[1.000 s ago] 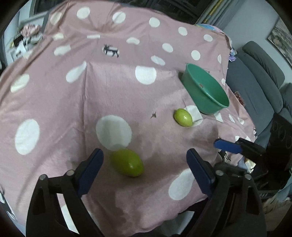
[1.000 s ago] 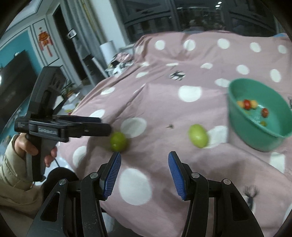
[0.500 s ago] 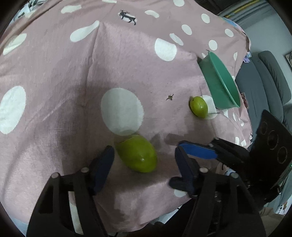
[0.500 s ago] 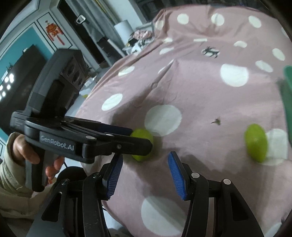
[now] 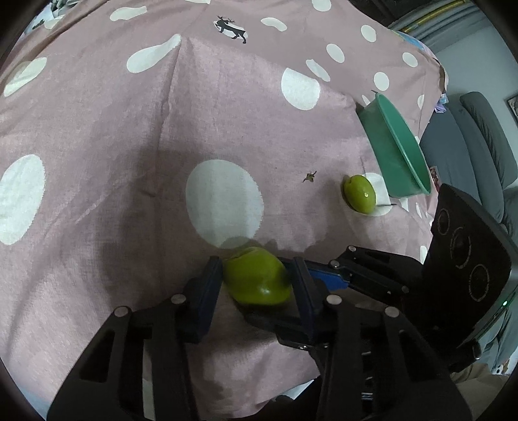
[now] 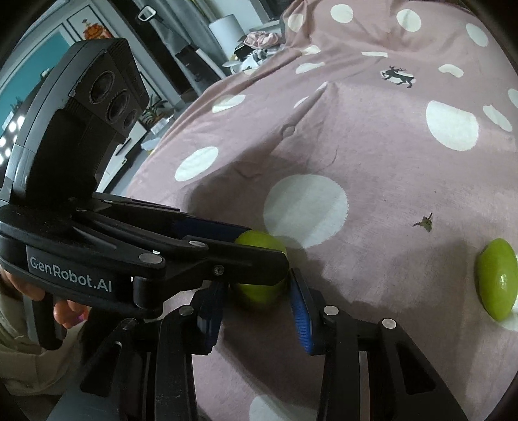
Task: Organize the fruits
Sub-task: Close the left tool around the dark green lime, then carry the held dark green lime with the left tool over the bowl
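Note:
My left gripper is shut on a green fruit that lies on the pink polka-dot cloth. In the right wrist view the same fruit shows between the left gripper's fingers, which cross in front of it. My right gripper is open, its blue pads on either side of that fruit, just behind it. A second green fruit lies to the right, beside a green bowl.
The cloth's front edge drops off just under the grippers. A grey sofa stands at the right. Clutter and a white roll sit beyond the cloth's far left. A small dark speck lies on the cloth.
My left gripper has closed in and shut on the near green fruit. My right gripper has moved left and forward, up to the same fruit; the bowl has left its view.

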